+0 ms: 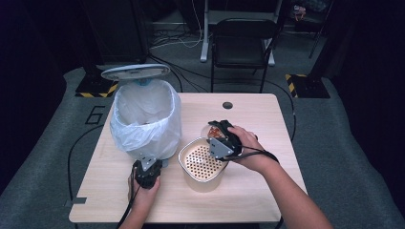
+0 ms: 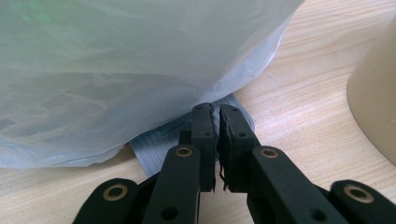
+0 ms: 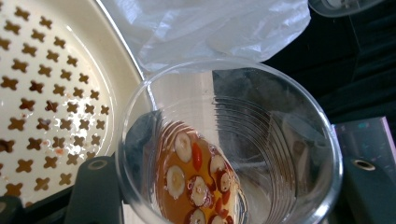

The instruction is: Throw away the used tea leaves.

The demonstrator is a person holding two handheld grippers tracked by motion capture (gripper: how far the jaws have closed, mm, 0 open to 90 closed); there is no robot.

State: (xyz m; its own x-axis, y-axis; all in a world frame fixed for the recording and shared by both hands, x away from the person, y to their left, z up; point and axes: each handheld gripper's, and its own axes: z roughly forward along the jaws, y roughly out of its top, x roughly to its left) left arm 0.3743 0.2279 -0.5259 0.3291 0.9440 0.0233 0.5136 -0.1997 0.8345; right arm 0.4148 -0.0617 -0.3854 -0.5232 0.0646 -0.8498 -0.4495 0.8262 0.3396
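Note:
My right gripper (image 1: 217,130) is shut on a clear plastic cup (image 1: 213,132) just beyond a cream bowl with a perforated strainer insert (image 1: 203,164). In the right gripper view the tilted cup (image 3: 261,130) sits between the two jaws of that gripper (image 3: 229,186) and holds amber liquid with red and white pieces; the strainer (image 3: 46,93) lies to its left. A bin lined with a white bag (image 1: 145,119) stands at the left, its lid (image 1: 135,71) raised. My left gripper (image 2: 217,116) is shut, its tips resting on the bin's grey ribbed pedal (image 2: 154,144).
The wooden table (image 1: 258,191) has a round cable hole (image 1: 227,105) near its far edge. A black folding chair (image 1: 243,43) stands behind the table. The cream bowl's wall (image 2: 373,102) rises to the right of the left gripper.

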